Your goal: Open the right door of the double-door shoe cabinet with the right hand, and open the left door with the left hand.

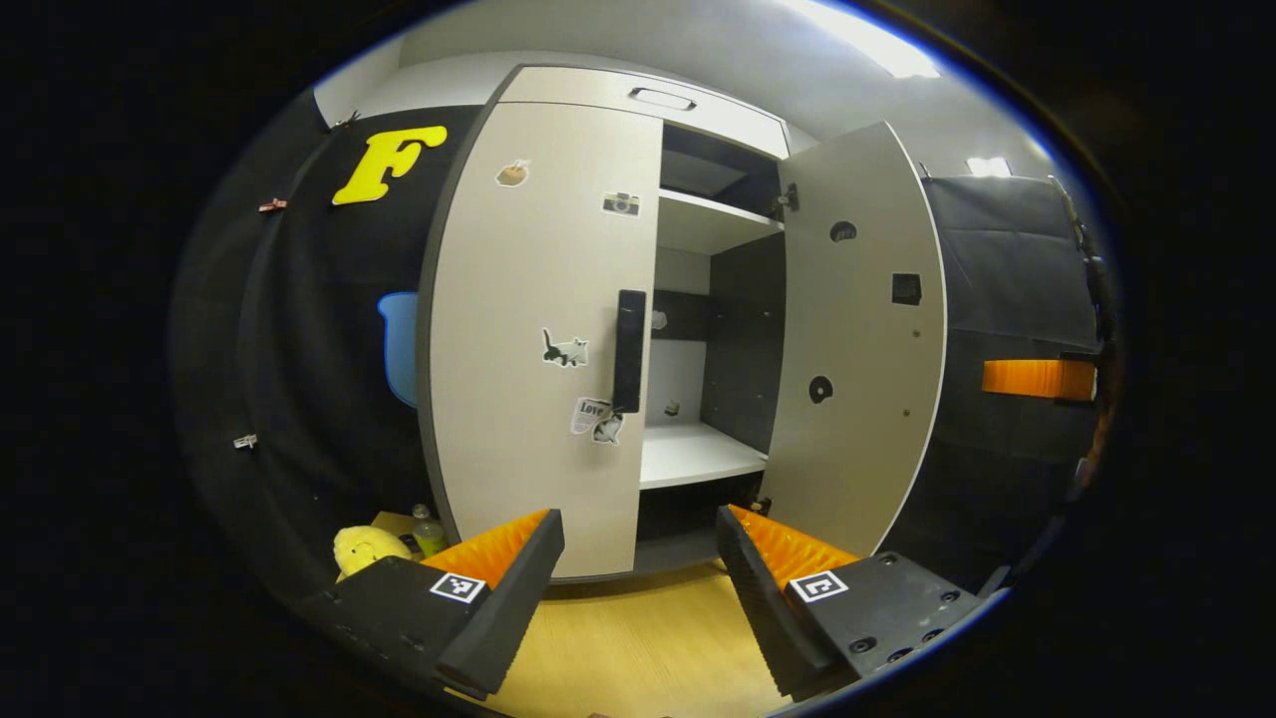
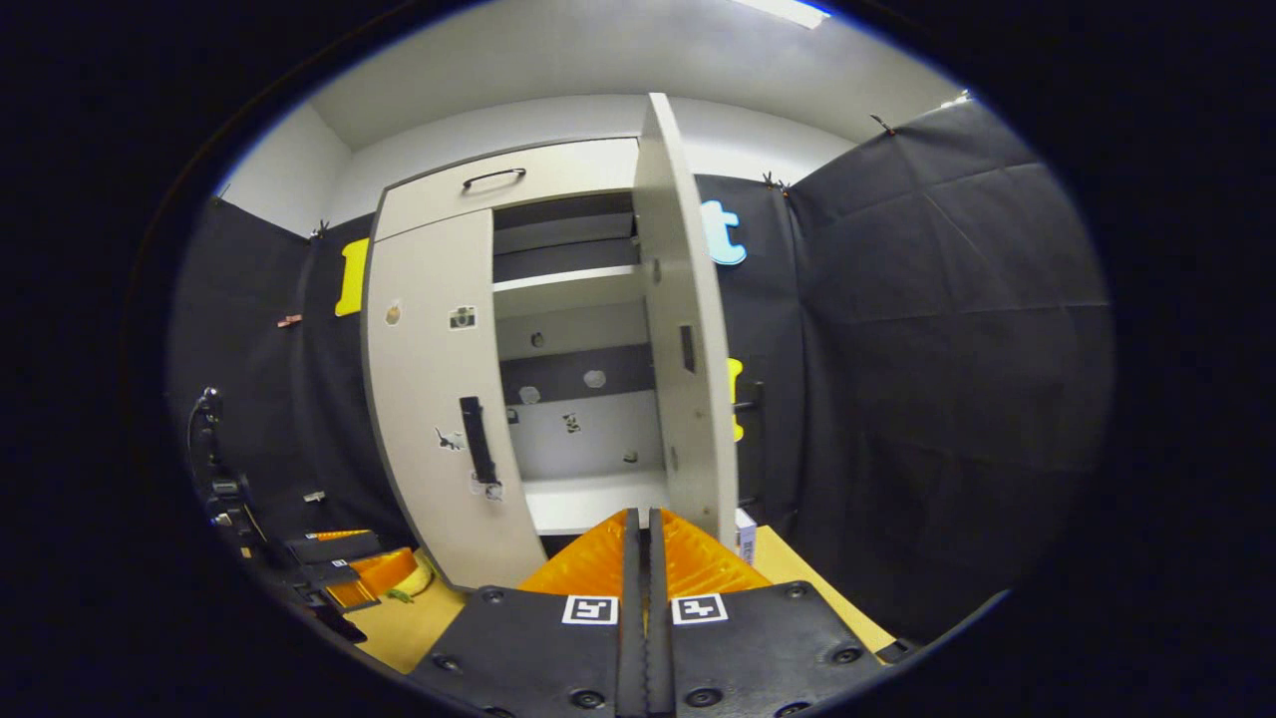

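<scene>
The pale shoe cabinet stands ahead. Its left door (image 1: 538, 329) is closed and carries several stickers and a black vertical handle (image 1: 629, 349). The right door (image 1: 857, 339) is swung wide open, baring white shelves (image 1: 698, 454). My left gripper (image 1: 638, 558) is open, low in front of the cabinet and short of the handle, with nothing between its fingers. In the right gripper view the open right door (image 2: 688, 329) shows edge-on and the left door (image 2: 439, 399) with its handle (image 2: 478, 439) is closed. My right gripper (image 2: 646, 529) is shut on nothing, clear of the door. The left gripper (image 2: 339, 568) sits lower left.
A yellow plush toy (image 1: 367, 546) and a green bottle (image 1: 429, 534) lie at the cabinet's lower left. The wooden surface (image 1: 638, 638) runs under both grippers. A top drawer with a handle (image 1: 662, 98) caps the cabinet. A small box (image 2: 746, 534) stands by the open door's foot.
</scene>
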